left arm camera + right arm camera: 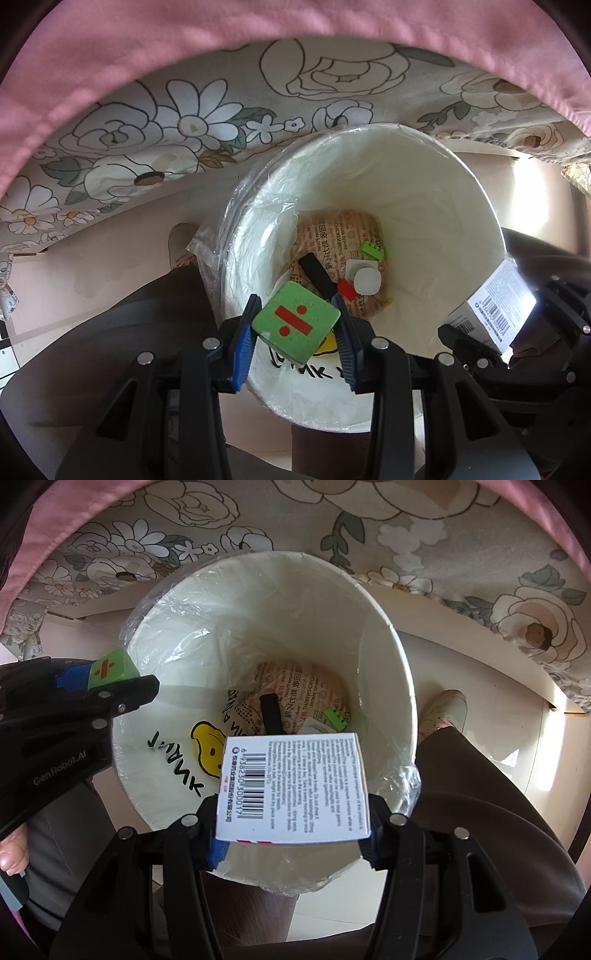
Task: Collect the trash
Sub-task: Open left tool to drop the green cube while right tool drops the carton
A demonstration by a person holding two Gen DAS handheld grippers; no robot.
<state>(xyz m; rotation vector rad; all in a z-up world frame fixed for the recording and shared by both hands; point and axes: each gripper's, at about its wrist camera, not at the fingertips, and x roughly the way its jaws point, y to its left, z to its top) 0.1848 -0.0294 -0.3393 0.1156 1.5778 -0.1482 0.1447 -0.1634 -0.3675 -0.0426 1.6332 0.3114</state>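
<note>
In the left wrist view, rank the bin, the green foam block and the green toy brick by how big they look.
1. White bin, largest by far.
2. Green foam block, though it sits nearest the camera.
3. Green toy brick, smallest, lying at the bin's bottom, farther from the camera.

Green cube (296,324) with red division sign, white barcoded box (291,790), white bin (369,602), floral cloth (147,125).

A glossy, crinkled clear plastic liner (177,602) is covering the smooth white bin (388,657). The green block (296,325) is looking matt and spongy (foam, seemingly); the box (295,786) at lower centre is showing smooth printed card.
</note>
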